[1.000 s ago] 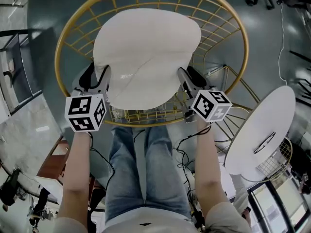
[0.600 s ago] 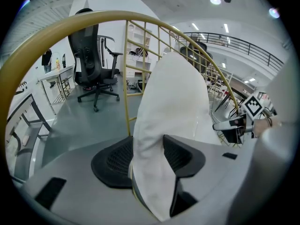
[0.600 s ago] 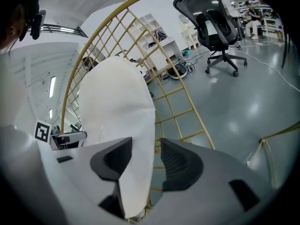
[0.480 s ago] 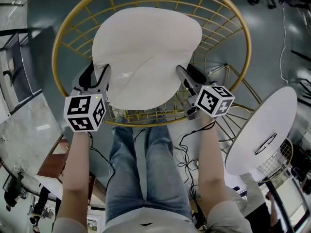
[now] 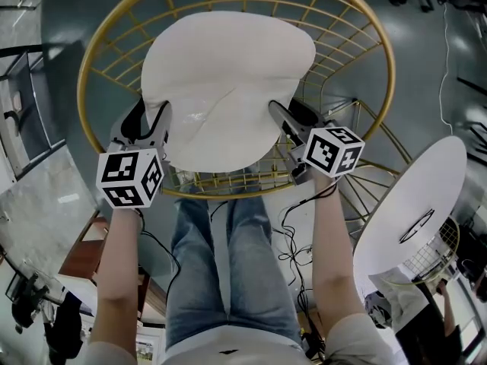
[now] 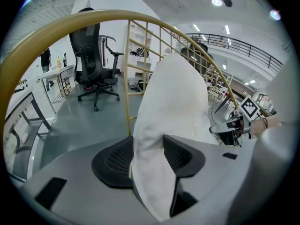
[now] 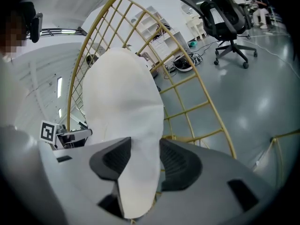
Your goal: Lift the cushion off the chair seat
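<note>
Grasp stage, lift not yet begun: the white round fabric cushion [image 5: 228, 82] lies in the seat of the gold wire bowl chair [image 5: 228, 192], with no part of it visibly raised. The left gripper [image 5: 148, 122] is clamped on the cushion's left edge, its pads pinching the fabric. The right gripper [image 5: 285, 114] has just been opening its jaws, which stand wide astride the right edge, apparently without squeezing it. Closing that side and raising both together appear to remain.
</note>
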Tool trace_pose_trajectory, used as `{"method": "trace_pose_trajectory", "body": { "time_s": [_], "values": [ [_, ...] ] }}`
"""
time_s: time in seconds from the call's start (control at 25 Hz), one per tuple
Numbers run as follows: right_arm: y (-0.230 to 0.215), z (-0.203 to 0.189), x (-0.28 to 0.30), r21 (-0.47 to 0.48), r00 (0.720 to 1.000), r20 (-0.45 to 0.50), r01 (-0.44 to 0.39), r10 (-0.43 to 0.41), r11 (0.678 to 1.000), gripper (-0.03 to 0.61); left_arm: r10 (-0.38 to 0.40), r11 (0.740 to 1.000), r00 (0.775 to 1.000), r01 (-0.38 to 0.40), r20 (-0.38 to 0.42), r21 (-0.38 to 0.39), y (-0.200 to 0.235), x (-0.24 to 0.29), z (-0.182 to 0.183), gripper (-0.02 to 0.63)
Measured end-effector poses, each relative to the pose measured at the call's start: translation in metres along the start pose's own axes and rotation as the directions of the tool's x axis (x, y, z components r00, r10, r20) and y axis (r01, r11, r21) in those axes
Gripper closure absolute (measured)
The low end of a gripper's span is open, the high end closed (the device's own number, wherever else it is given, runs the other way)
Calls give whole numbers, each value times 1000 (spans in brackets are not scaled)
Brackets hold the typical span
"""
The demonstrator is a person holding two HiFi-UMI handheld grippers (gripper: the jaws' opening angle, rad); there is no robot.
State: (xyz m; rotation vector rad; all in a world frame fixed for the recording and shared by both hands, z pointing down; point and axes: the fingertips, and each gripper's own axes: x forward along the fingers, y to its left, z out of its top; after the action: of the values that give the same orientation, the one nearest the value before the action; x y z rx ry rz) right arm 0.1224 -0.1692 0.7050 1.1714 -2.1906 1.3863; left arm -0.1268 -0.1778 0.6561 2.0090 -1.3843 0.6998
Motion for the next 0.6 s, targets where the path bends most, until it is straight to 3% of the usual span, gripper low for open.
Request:
{"method": "trace_pose_trajectory", "body": {
  "time_s": [0.12,0.4,0.6],
  "values": [
    [2,0,0,-22,1000,-10,15,-15,1000,393,-13,1000,1000,13,-17,-8,-1,2,-1,414],
    [2,-1,-3,-105,992,-1,122,-122,987,534,7,1000,998,-6,-56,25,-3,3,-3,441],
    [7,0,-11,-123,987,33,157,-155,980,548,23,993,997,-13,-77,120,-14,-4,-2,543]
  ]
}}
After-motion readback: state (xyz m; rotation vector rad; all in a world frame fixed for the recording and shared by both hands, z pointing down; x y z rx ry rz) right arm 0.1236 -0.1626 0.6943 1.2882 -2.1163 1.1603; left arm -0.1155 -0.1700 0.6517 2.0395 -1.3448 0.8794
